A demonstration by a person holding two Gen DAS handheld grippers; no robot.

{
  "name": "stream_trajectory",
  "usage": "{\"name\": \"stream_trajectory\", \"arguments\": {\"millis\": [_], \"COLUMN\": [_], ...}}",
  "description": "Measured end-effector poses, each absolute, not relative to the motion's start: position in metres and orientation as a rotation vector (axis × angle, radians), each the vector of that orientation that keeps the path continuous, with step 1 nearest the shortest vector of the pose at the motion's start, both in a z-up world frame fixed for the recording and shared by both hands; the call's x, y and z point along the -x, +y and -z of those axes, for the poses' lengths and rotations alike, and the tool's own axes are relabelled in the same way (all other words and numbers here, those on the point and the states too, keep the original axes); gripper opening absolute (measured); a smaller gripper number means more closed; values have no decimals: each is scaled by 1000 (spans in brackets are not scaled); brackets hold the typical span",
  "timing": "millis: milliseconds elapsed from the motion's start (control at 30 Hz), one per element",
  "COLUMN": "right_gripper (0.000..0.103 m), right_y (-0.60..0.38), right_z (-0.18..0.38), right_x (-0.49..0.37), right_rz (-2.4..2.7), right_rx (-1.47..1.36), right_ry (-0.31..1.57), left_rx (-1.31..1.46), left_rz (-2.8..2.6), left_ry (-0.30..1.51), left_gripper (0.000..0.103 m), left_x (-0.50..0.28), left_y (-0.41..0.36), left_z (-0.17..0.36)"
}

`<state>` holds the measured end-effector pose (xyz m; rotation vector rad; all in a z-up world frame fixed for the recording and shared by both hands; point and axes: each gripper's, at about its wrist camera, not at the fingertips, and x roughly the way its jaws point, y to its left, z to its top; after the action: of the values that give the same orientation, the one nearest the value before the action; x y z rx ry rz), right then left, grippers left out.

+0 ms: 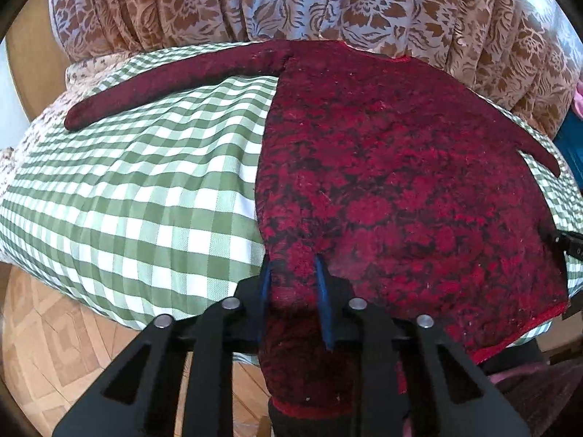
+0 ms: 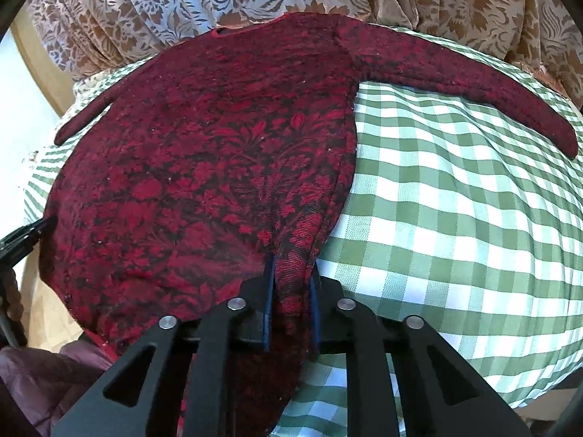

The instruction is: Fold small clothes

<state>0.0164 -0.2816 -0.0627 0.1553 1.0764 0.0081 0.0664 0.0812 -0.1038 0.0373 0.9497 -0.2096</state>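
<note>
A small dark red floral long-sleeved top (image 1: 393,167) lies flat on a green-and-white checked cloth (image 1: 138,189), both sleeves spread out. My left gripper (image 1: 293,266) is shut on the top's bottom left corner, with cloth bunched between its blue pads. In the right wrist view the same top (image 2: 204,160) fills the left half, and my right gripper (image 2: 293,264) is shut on its bottom right corner. Each gripper's tip shows at the edge of the other's view: the right gripper (image 1: 563,242) and the left gripper (image 2: 27,236).
A brown floral lace curtain (image 1: 291,0) hangs right behind the surface. The checked cloth (image 2: 455,200) covers a rounded padded surface. Wood parquet floor (image 1: 54,331) lies below at left. A dark maroon quilted item (image 2: 54,382) sits low at left.
</note>
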Motion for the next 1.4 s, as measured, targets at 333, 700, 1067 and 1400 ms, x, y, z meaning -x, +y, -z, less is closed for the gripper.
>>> {"name": "stream_trajectory", "arguments": {"millis": [333,700,1067,1400], "right_gripper": [59,80,81,60], "right_y": [-304,-337,-404,-536], "right_z": [41,19,36,62], "right_x": [-19,-36,-50,-61], "right_rz": [79,319,386,439], "right_rx": [-239,-80,-308,-878], "right_ry": [1012,919,892,704], "left_rx": [-56,-144,-173,-111], "left_rz": [179,330,387,416], "left_ry": [784,747,783,903], "left_gripper": [58,78,82,88], "left_x": [-79,-109,-135,-152], "left_y": [60,-35,-91,-89], "left_z": [54,53,71,99]}}
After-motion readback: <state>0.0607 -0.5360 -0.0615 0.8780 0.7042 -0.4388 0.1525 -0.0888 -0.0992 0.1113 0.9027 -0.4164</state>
